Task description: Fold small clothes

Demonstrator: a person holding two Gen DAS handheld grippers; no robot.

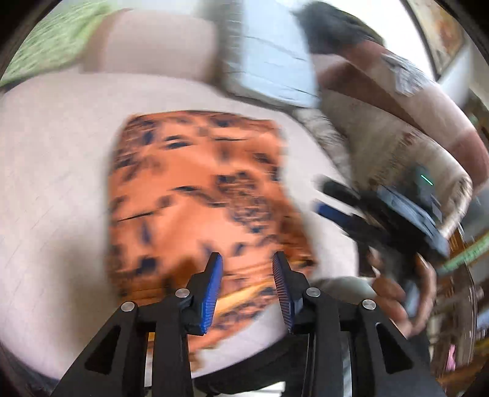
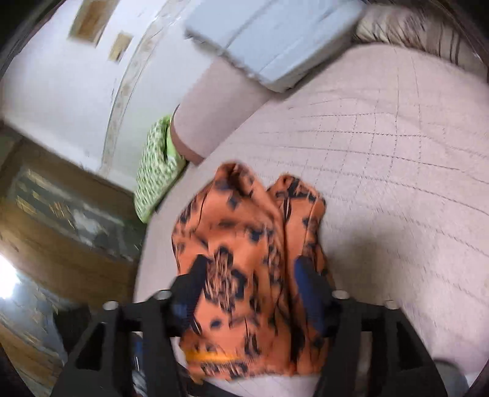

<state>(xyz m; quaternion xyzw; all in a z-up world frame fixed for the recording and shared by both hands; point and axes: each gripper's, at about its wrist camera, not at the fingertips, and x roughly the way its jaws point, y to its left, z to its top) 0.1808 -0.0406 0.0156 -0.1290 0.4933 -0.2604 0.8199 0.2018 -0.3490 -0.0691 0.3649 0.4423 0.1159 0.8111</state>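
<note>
An orange garment with dark blue and black print (image 1: 195,195) lies folded into a rough rectangle on the pale pink quilted sofa seat (image 1: 55,183). My left gripper (image 1: 247,259) is open and empty, hovering above the garment's near edge. In the left wrist view the right gripper (image 1: 336,198) is to the right of the garment, blurred by motion. In the right wrist view the garment (image 2: 244,244) shows a lengthwise fold ridge, and my right gripper (image 2: 250,271) is open with its fingers spread on either side of the cloth, above it.
A light blue cushion (image 2: 275,39) and a beige striped cushion (image 2: 421,27) rest on the sofa back. A green patterned cloth (image 2: 156,171) hangs off the sofa's end. A person in a beige top (image 1: 397,128) is at the right. A wooden cabinet (image 2: 61,220) stands beyond the sofa.
</note>
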